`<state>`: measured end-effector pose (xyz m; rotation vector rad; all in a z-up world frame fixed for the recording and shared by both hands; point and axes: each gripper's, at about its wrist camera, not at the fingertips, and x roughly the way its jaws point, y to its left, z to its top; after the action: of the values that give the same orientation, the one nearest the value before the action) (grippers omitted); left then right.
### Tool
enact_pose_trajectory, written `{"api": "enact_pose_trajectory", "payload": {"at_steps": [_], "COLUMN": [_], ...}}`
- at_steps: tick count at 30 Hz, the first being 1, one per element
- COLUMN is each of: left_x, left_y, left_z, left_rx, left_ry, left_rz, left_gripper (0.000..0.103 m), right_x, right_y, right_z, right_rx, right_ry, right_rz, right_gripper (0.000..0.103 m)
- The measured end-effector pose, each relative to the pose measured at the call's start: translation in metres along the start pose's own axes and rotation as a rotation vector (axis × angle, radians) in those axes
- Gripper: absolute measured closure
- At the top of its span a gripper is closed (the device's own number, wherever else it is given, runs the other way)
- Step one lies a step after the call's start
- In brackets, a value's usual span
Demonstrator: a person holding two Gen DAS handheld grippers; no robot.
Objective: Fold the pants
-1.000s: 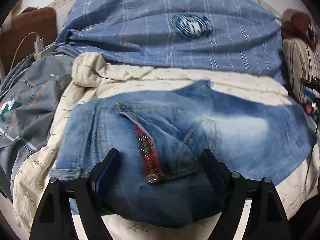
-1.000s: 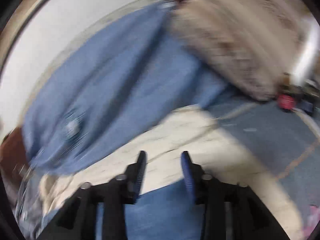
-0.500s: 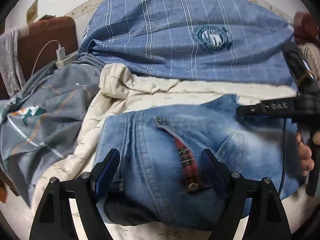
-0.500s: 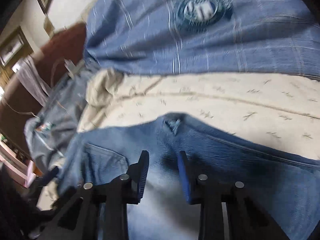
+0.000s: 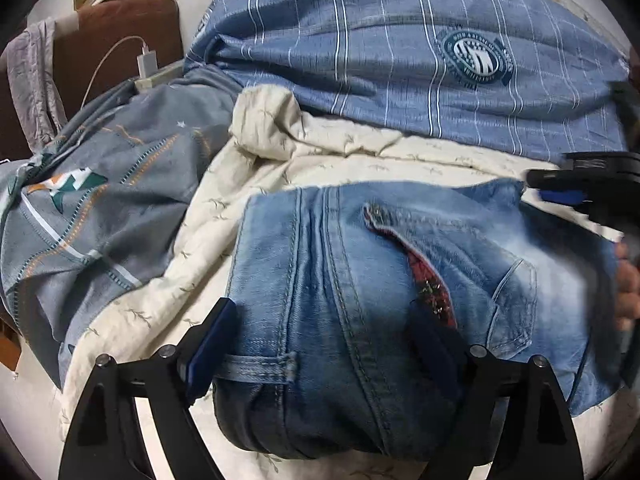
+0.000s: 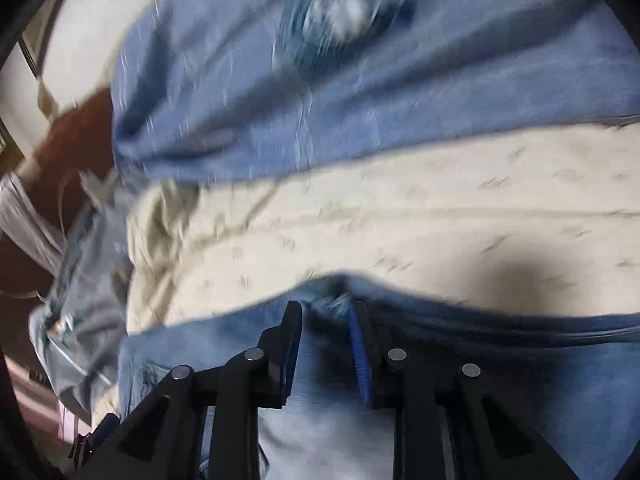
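I have the left claw [image 5: 320,344] spread around the jeans [image 5: 360,280] waistband, right claw [image 6: 324,344] narrowed at their far edge, apparently to fold.

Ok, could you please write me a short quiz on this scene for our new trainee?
1. What do the jeans lie on?
2. True or false: the left gripper has narrower jaws than the right gripper.
3. Which shows against the brown headboard: A white charger, B mug, C book?
Key: 1 the cream quilt. 2 false: the left stands wide over the waistband; the right, just closing, has the jeans' frayed corner between its tips. 3 A.
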<state>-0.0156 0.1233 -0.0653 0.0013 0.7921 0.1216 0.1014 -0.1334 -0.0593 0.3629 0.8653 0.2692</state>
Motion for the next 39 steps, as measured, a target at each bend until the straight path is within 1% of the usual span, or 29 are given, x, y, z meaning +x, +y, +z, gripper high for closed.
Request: {"api": "enact_pose_trajectory", "payload": {"at_steps": [2,4,6,8,11,13,15,17,20,21,22,25,27,28,30,31,33,35,37,38,39], "left_x": [-0.009,-0.021,-0.028,-0.031,-0.032,-0.034,-0.035,-0.030,-0.010,-0.006,-0.006,-0.007,-0.013,-0.017,-0.024,-0.027,-0.030,-0.025,-0.018,-0.016,-0.012], "left_y": [0.001,-0.002,-0.013,-0.033,-0.059,-0.078,-0.096,-0.110,-0.125,-0.130,-0.133,-0.133,-0.126,-0.121,-0.118,-0.119,-0.123,-0.135,-0.144,-0.146,-0.150], "left_z": [0.001,0.002,0.001,-0.002,-0.006,-0.011,-0.015,-0.017,-0.022,-0.023,-0.023,-0.023,-0.018,-0.015,-0.012,-0.012,-0.013,-0.019,-0.023,-0.024,-0.026], "left_rx": [-0.005,-0.005,0.025,0.092,0.182,0.246,0.298,0.327,0.362,0.376,0.387,0.389,0.344,0.317,0.293,0.290,0.305,0.357,0.391,0.399,0.411], "left_ry": [-0.045,-0.097,-0.122,-0.123,-0.109,-0.104,-0.094,-0.065,0.018,0.028,0.024,0.021,0.001,-0.021,-0.065,-0.082,-0.089,-0.060,-0.019,-0.005,0.011], "left_rz": [-0.007,-0.042,-0.085,-0.120,-0.166,-0.182,-0.196,-0.207,-0.173,-0.145,-0.132,-0.135,-0.179,-0.197,-0.207,-0.212,-0.222,-0.203,-0.208,-0.210,-0.208], "left_gripper": [0.015,0.015,0.015,0.015,0.015,0.015,0.015,0.015,0.015,0.015,0.015,0.015,0.015,0.015,0.015,0.015,0.015,0.015,0.015,0.015,0.015], "right_x": [-0.034,-0.062,-0.095,-0.123,-0.162,-0.184,-0.197,-0.201,-0.194,-0.188,-0.182,-0.187,-0.200,-0.207,-0.211,-0.210,-0.200,-0.189,-0.172,-0.162,-0.156], "right_y": [-0.018,-0.037,-0.064,-0.089,-0.128,-0.158,-0.183,-0.204,-0.225,-0.230,-0.235,-0.240,-0.238,-0.235,-0.231,-0.229,-0.226,-0.225,-0.232,-0.241,-0.250], "right_z": [0.000,-0.002,-0.010,-0.022,-0.041,-0.054,-0.065,-0.074,-0.083,-0.086,-0.090,-0.090,-0.085,-0.080,-0.070,-0.064,-0.053,-0.043,-0.032,-0.029,-0.030], "right_rx": [-0.004,0.012,0.038,0.047,0.073,0.130,0.194,0.257,0.312,0.321,0.326,0.320,0.305,0.293,0.290,0.290,0.279,0.271,0.302,0.326,0.343], "right_ry": [-0.028,-0.043,-0.043,-0.033,-0.030,-0.038,-0.042,-0.030,0.013,0.036,0.054,0.038,-0.038,-0.079,-0.130,-0.138,-0.145,-0.150,-0.141,-0.131,-0.123], "right_rz": [-0.008,-0.018,-0.039,-0.071,-0.151,-0.175,-0.183,-0.184,-0.181,-0.207,-0.238,-0.221,-0.218,-0.200,-0.164,-0.155,-0.143,-0.154,-0.131,-0.140,-0.170], "right_gripper": [0.073,0.073,0.073,0.073,0.073,0.073,0.073,0.073,0.073,0.073,0.073,0.073,0.073,0.073,0.073,0.073,0.073,0.073,0.073,0.073,0.073]}}
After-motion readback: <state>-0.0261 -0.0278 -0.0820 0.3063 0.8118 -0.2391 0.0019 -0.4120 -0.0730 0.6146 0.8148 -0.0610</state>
